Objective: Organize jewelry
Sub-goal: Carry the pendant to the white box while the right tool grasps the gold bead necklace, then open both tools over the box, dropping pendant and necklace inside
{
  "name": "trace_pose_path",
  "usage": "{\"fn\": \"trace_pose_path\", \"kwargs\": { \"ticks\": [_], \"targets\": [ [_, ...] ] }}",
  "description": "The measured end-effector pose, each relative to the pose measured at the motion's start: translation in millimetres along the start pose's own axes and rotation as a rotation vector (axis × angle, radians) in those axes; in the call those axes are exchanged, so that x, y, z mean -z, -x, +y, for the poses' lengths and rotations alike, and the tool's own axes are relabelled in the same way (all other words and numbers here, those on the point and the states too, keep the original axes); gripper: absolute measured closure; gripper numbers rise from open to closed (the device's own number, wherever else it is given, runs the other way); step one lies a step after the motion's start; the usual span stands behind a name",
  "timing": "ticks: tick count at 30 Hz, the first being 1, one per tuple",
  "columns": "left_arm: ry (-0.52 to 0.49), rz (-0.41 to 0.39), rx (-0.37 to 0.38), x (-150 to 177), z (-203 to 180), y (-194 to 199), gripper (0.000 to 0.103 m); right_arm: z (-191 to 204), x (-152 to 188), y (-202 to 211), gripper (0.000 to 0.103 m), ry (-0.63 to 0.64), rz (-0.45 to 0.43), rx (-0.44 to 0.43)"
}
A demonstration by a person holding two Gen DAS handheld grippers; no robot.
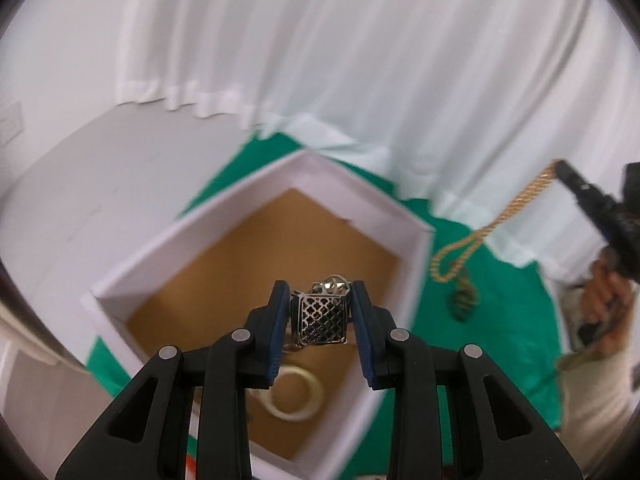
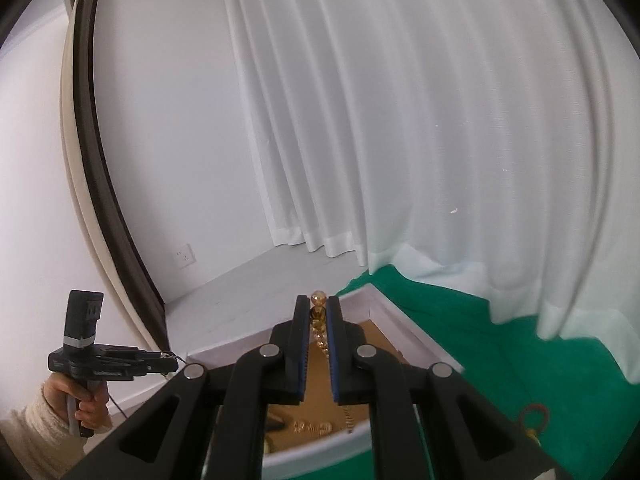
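A white curtain (image 2: 420, 120) hangs in long folds across the upper and right parts of the right wrist view, its hem falling onto a green cloth (image 2: 460, 332) at the lower right; the same curtain (image 1: 360, 40) fills the top of the left wrist view, with the green cloth (image 1: 492, 292) spread below it at the centre and right. A plain white wall (image 2: 160, 140) takes up the left of the right wrist view, with a wall socket (image 2: 184, 256) low on it at the lower left. Along the far left edge runs a curved dark and cream door frame (image 2: 92, 200), and pale grey floor (image 2: 248, 280) lies at the foot of the wall.
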State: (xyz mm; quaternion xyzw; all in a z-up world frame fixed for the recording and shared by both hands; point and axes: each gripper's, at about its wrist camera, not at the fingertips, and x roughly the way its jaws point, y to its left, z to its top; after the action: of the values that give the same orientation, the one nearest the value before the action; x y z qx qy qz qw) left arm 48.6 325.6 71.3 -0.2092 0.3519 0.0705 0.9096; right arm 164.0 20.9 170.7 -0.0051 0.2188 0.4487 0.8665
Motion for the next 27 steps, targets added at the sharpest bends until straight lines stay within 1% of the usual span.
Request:
{"fn": "trace_pose_path", "kwargs": {
  "ticks": [3, 5, 9, 10, 12, 14, 16, 17, 18, 19, 20, 21, 22, 23, 25, 27],
  "targets": [
    [0.043, 0.024, -0.042, -2.3, 31.5, -29.3, 0.072, 6.4, 4.7, -43.9, 0.095, 0.022, 0.032, 0.02],
    [0.07, 0.055, -0.07, -1.7, 49.6, -51.0, 0.072, 5.5, 16.8, -81.8, 0.095, 0.02, 0.079, 0.032],
    [0.112, 0.128, -0.125, 8.0, 78.4, -94.8, 0.072, 3.4, 44.6, -134.4, 0.095, 0.032, 0.168, 0.067],
    [0.119, 0.145, -0.134, 11.0, 82.5, -103.4, 0.072, 0.9, 56.2, -153.8, 0.095, 0.029, 0.218, 0.081],
    [0.127, 0.18, -0.158, 21.0, 88.8, -116.1, 0.071, -4.2, 75.2, -176.0, 0.094, 0.017, 0.281, 0.114],
    [0.134, 0.209, -0.19, 25.3, 93.5, -123.5, 0.067, -13.4, 97.4, -197.2, 0.093, -0.026, 0.363, 0.128],
    [0.138, 0.215, -0.206, 27.8, 97.6, -126.0, 0.049, -19.8, 108.3, -201.6, 0.093, -0.059, 0.398, 0.149],
    [0.137, 0.208, -0.212, 28.1, 96.9, -123.9, 0.045, -23.1, 111.2, -199.1, 0.092, -0.078, 0.398, 0.155],
    [0.135, 0.197, -0.217, 28.4, 95.5, -120.0, 0.04, -24.9, 111.3, -195.9, 0.086, -0.084, 0.391, 0.155],
    [0.131, 0.188, -0.219, 27.9, 91.8, -115.2, 0.036, -26.0, 109.2, -186.5, 0.071, -0.087, 0.372, 0.157],
    [0.126, 0.176, -0.223, 28.3, 87.0, -108.2, 0.034, -26.4, 106.2, -175.8, 0.06, -0.085, 0.35, 0.163],
    [0.122, 0.165, -0.222, 26.7, 82.2, -101.2, 0.029, -26.7, 103.2, -164.7, 0.042, -0.08, 0.323, 0.175],
    [0.116, 0.153, -0.217, 27.5, 76.6, -93.7, 0.027, -26.8, 99.4, -154.1, 0.039, -0.071, 0.299, 0.187],
    [0.106, 0.139, -0.206, 27.9, 69.5, -86.9, 0.025, -26.6, 99.7, -136.9, 0.039, -0.049, 0.273, 0.206],
    [0.073, 0.111, -0.173, 32.1, 51.1, -71.2, 0.022, -29.0, 106.1, -119.3, 0.037, -0.022, 0.275, 0.233],
    [0.031, 0.088, -0.131, 38.7, 25.3, -56.3, 0.019, -32.9, 128.3, -98.6, 0.034, -0.003, 0.299, 0.272]
  ]
}}
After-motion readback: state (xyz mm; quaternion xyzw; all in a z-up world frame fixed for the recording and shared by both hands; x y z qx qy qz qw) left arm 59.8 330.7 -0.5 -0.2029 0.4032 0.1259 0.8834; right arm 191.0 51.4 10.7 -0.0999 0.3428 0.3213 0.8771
